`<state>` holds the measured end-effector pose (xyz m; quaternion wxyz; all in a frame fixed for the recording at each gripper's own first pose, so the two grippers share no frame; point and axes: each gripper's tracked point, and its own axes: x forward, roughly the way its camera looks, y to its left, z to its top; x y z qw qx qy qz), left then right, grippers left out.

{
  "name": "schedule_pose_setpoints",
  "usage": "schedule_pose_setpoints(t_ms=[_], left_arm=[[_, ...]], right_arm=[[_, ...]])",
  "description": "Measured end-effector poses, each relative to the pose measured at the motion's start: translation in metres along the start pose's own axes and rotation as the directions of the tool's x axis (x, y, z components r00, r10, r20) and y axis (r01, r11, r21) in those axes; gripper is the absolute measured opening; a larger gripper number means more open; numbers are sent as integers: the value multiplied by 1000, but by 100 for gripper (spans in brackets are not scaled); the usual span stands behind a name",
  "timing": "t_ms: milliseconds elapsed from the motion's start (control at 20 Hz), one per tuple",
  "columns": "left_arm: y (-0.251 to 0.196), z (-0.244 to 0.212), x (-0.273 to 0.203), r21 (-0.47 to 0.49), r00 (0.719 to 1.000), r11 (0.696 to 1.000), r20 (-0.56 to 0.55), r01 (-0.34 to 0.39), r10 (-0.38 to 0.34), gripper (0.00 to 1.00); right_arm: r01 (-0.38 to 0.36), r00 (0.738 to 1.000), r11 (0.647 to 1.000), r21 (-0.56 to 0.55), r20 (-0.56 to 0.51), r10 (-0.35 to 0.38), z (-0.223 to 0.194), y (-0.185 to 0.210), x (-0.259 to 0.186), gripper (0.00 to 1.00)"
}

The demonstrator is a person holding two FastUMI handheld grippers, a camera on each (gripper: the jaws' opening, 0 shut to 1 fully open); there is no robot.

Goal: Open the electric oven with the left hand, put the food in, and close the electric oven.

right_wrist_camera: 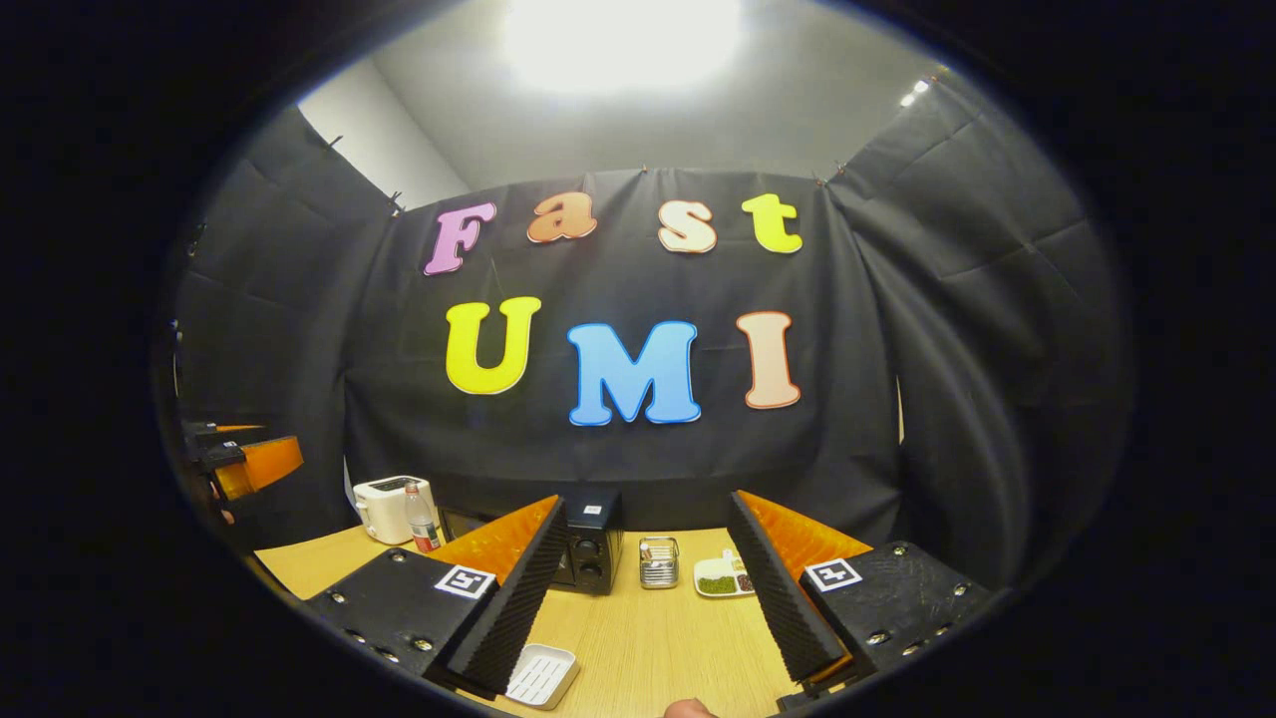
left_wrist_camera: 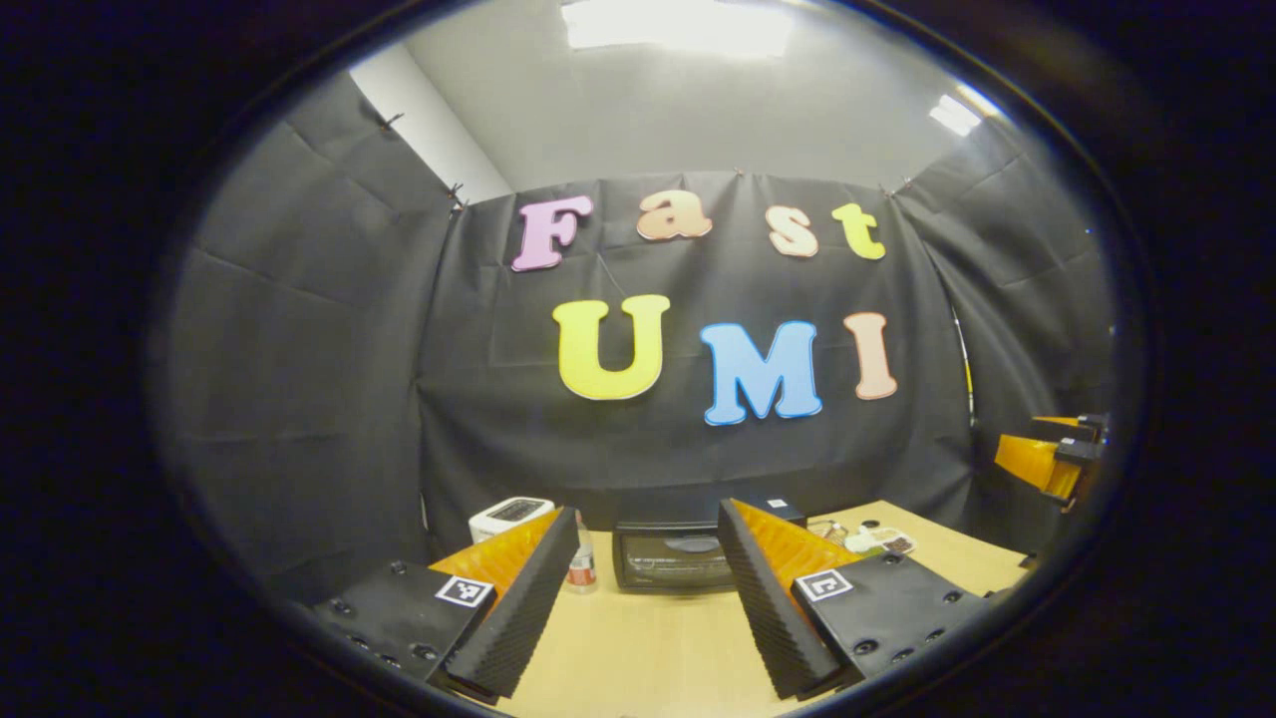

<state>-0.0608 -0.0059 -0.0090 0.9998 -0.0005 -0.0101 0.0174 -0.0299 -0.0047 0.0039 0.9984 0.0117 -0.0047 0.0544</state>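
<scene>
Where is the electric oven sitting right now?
The electric oven stands at the table's far edge against the wall, framed between the left gripper's fingers in the left gripper view, with a bottle and toaster to its left.

The electric oven [left_wrist_camera: 673, 558] is seen as a small black box standing upright at the far side of the table [left_wrist_camera: 638, 648], close to the cloth wall. Its glass door is shut, with a handle bar along the top edge. In the right gripper view its control side [right_wrist_camera: 590, 558] is shown, with two round knobs set one above the other. The food [right_wrist_camera: 723, 583] is seen lying on a small white tray, green and dark portions side by side, to the right of the oven and apart from it.
</scene>
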Motion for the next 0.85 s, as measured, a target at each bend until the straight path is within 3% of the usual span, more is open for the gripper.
schedule_pose_setpoints(t_ms=[850], left_arm=[[34, 13, -9, -13, 999, 1000, 49, -19, 19, 99]], right_arm=[[-53, 999, 998, -22, 6, 53, 18, 40, -6, 97]])
